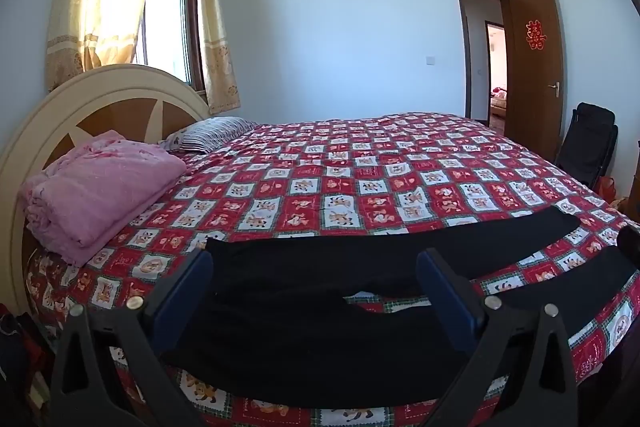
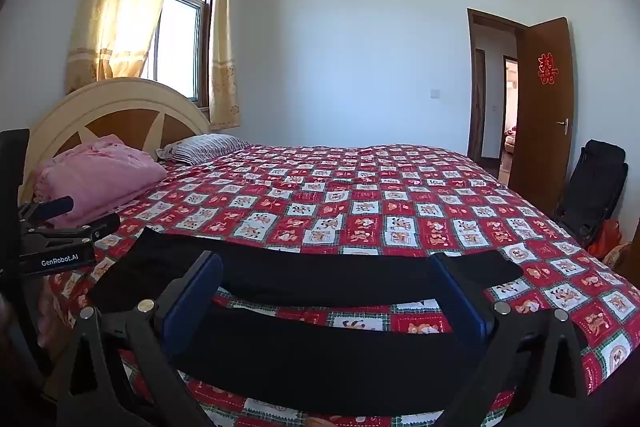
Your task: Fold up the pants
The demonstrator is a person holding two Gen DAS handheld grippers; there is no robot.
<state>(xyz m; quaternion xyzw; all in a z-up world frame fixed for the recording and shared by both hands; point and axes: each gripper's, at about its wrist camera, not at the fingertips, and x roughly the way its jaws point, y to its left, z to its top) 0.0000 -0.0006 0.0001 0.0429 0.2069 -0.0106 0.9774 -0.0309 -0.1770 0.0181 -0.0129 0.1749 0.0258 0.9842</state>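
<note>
Black pants [image 1: 312,347] lie flat along the near edge of the bed, waist to the left and two legs running right. In the left wrist view my left gripper [image 1: 316,279] hangs open over the waist and hip part, its blue pads wide apart and clear of the cloth. In the right wrist view my right gripper [image 2: 328,287] is open above the two spread legs of the pants [image 2: 320,359], with a strip of quilt showing between them. The left gripper [image 2: 94,211] also shows at the left edge of that view, beside the waist.
The bed carries a red and white checked quilt [image 1: 360,167] with much bare surface beyond the pants. A folded pink blanket [image 1: 100,187] and a striped pillow [image 1: 212,137] lie by the round headboard [image 1: 112,95]. A black chair [image 1: 588,143] stands near the open door [image 1: 536,67].
</note>
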